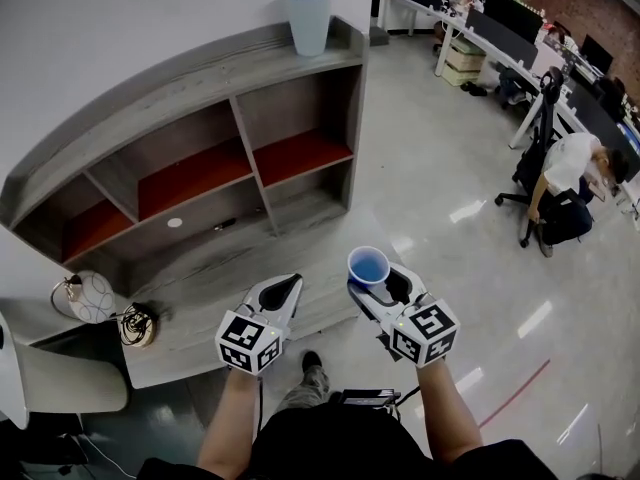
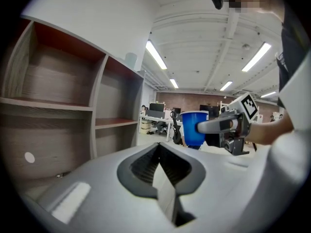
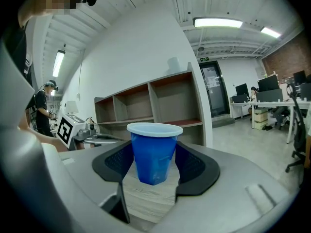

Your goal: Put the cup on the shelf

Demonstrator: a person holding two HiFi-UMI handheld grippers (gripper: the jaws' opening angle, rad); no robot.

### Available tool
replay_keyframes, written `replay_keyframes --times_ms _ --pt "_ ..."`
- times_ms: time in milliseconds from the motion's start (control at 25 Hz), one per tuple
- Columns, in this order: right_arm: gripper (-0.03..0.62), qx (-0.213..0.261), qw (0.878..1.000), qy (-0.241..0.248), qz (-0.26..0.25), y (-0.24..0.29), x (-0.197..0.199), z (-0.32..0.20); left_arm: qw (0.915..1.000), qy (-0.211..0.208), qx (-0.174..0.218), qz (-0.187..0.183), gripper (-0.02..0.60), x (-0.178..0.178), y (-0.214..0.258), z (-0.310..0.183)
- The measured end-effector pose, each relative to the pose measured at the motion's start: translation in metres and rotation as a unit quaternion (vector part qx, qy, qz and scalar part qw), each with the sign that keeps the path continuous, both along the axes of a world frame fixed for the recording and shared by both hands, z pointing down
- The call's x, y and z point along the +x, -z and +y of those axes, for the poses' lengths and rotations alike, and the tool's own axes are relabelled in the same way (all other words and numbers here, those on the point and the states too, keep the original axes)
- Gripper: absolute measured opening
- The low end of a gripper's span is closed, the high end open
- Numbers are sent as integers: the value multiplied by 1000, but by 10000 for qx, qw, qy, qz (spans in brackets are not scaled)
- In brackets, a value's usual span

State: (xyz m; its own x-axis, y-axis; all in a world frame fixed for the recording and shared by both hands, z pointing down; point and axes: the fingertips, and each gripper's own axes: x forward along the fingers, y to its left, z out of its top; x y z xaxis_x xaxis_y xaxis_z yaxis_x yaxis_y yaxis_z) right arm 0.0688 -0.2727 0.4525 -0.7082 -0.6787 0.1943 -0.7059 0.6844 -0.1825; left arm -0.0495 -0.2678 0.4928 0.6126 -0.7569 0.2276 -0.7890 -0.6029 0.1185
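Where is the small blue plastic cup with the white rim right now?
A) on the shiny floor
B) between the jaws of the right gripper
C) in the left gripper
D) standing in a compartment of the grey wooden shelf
B: the blue plastic cup stands upright between the jaws of the right gripper, which press on its sides, short of the grey wooden shelf.

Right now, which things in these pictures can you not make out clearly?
- Blue cup, head view: its lower part is hidden between the fingers of the right gripper.
- Pale container on top of the shelf, head view: its contents are too small to see.
- Small dark object in a lower shelf compartment, head view: too small to identify.
- Shelf bottom, left gripper view: hidden behind the left gripper body.
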Motion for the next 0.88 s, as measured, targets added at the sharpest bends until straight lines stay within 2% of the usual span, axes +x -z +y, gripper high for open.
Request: replay_keyframes --times_ms 440,600,880 --pt "279 22 9998 -168 113 11 -38 -68 9996 -244 68 131 0 -30 14 -77" --pt "279 22 9996 -221 172 12 -45 -80 9993 -312 75 212 0 -35 15 -92" --pt "279 32 9998 -26 207 12 -56 -100 9995 -200 55 247 0 -39 13 -108"
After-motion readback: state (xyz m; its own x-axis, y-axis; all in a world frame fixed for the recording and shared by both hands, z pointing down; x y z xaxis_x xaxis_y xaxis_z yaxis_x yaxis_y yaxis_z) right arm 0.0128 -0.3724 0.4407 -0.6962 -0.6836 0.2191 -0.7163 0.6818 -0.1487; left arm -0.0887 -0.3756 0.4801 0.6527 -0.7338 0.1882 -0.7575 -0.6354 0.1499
